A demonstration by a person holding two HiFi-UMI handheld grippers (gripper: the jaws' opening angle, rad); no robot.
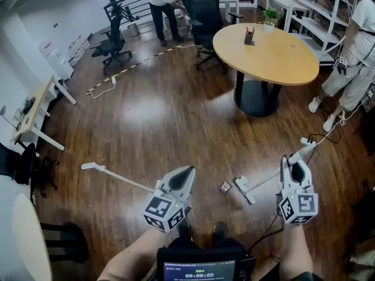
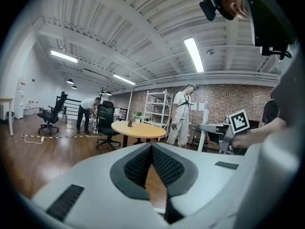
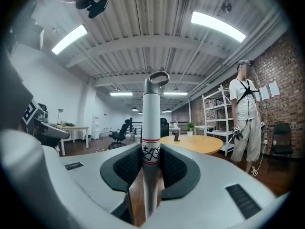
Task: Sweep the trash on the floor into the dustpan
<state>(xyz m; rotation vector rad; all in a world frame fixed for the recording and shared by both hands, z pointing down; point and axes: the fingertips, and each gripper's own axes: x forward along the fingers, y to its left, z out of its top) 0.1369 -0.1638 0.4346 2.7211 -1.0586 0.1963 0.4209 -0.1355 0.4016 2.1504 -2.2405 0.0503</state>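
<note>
A small piece of trash [image 1: 225,187] lies on the wooden floor just ahead of my feet. The broom's white brush head [image 1: 244,190] rests on the floor right beside it, to its right. My right gripper [image 1: 295,160] is shut on the broom handle [image 3: 151,128], which stands up between the jaws and ends in a ring. My left gripper [image 1: 188,170] is shut on a long white dustpan handle [image 1: 117,177] that runs out to the left. The pan itself is hidden below the gripper. In the left gripper view the left gripper [image 2: 152,149] shows jaw tips that meet.
A round wooden table [image 1: 266,51] on a black base stands ahead to the right. A person [image 1: 351,69] stands by it, with a cable [image 1: 328,134] on the floor nearby. Office chairs [image 1: 114,43] and another person [image 1: 167,4] are at the back. A white desk [image 1: 35,113] lines the left.
</note>
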